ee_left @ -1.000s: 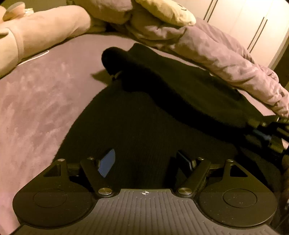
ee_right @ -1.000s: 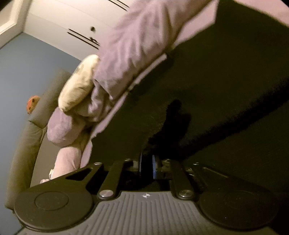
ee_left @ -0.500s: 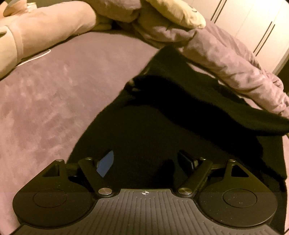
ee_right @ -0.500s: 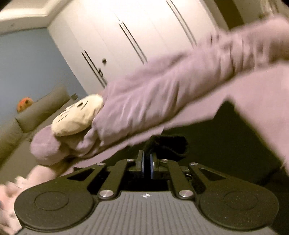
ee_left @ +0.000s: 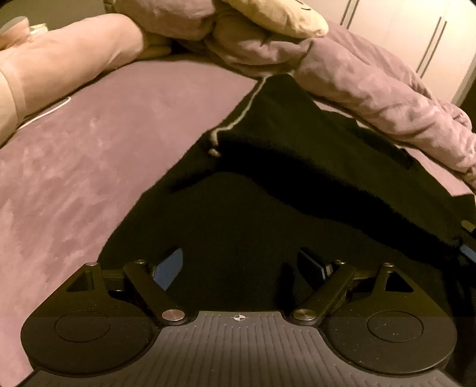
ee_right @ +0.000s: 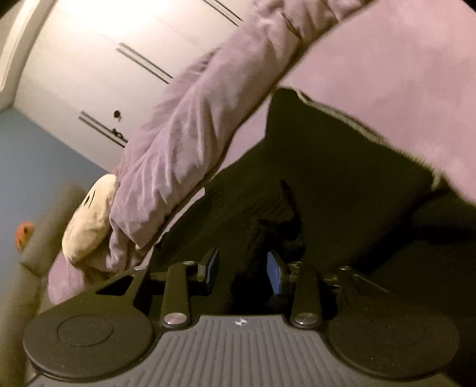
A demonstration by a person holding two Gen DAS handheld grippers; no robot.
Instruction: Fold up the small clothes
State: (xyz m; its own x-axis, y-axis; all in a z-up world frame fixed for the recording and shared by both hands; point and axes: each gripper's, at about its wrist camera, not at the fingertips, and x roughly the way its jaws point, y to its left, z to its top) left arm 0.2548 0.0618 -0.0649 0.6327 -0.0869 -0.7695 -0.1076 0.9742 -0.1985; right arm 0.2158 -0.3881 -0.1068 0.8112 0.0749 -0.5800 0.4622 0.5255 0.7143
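Observation:
A black knit garment [ee_left: 244, 226] lies flat on the mauve bed cover [ee_left: 89, 166], with one layer folded over and a pale trim along its far left edge [ee_left: 238, 122]. My left gripper [ee_left: 239, 268] is open just above the near part of the garment, holding nothing. In the right wrist view the same garment [ee_right: 342, 184] fills the middle. My right gripper [ee_right: 242, 271] is open over it, with a bump of black cloth [ee_right: 285, 226] just beyond the right finger. The right gripper also shows at the right edge of the left wrist view [ee_left: 467, 247].
A crumpled mauve blanket [ee_left: 372, 89] runs along the far side of the garment, with a cream plush toy [ee_left: 273, 15] on it. A pink plush [ee_left: 59, 62] lies at the far left. White wardrobe doors [ee_right: 104, 74] stand behind.
My right gripper was shut on the garment's edge and carried it across; now it has opened and let the cloth go. The folded layer lies flat. My left gripper stayed open and nearly still.

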